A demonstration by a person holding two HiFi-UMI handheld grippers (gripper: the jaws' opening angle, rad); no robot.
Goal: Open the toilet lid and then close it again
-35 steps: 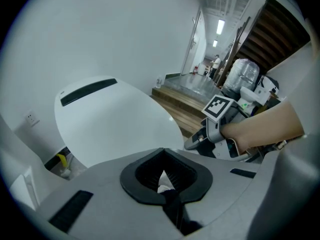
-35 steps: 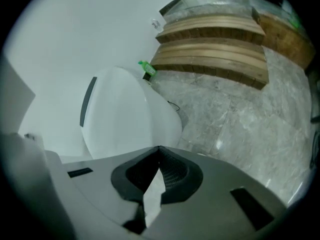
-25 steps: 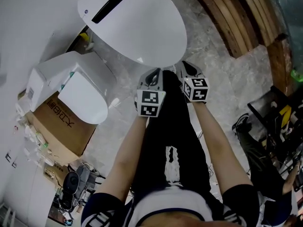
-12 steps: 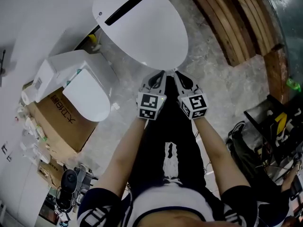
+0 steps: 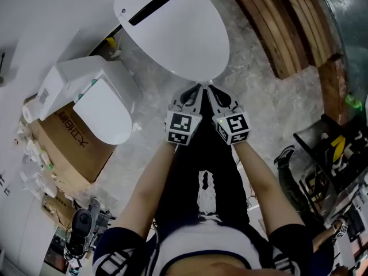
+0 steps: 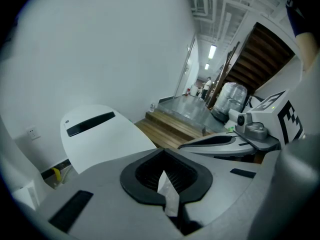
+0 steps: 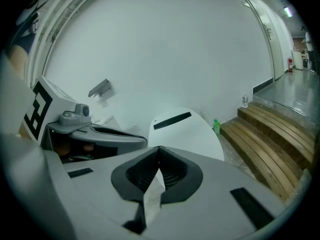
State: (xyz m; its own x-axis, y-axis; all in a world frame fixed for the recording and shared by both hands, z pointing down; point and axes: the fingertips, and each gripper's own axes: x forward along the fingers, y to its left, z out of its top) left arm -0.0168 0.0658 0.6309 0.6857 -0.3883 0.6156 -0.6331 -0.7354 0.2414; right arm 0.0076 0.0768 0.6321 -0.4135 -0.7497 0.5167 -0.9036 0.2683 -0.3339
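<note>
Head view: the toilet lid (image 5: 172,33) lay shut, white, w/ a black slot (image 5: 156,3) near its far end. It sat above the pale stone floor (image 5: 259,79). The left hand-held gripper (image 5: 198,88) & the right hand-held gripper (image 5: 207,89) were side by side at the lid's near rim, tips angled toward each other. Whether they touched the rim couldn't be told. Bare forearms ran back from both over black trousers (image 5: 210,165). Left of the lid stood a second white toilet unit (image 5: 100,111), overlapping a cardboard box (image 5: 66,148). Wooden steps (image 5: 276,22) ran along the right.

Left gripper view: the left jaws were pressed together, w/ only a pale sliver showing at the seam & no object pinched. The lid lay beyond them, to the left. The right hand-held gripper was just beside, at right, w/ its marker cube (image 6: 280,121) showing. The steps were in the background.

Right gripper view: the right jaws were pressed together likewise, gripping nothing. The lid lay straight ahead past the tips, slot at its far end. A green bottle (image 7: 216,126) stood btwn the lid & the steps. A small bracket (image 7: 100,88) hung on the white wall (image 7: 165,44). The left hand-held gripper was just beside, at left.
</note>
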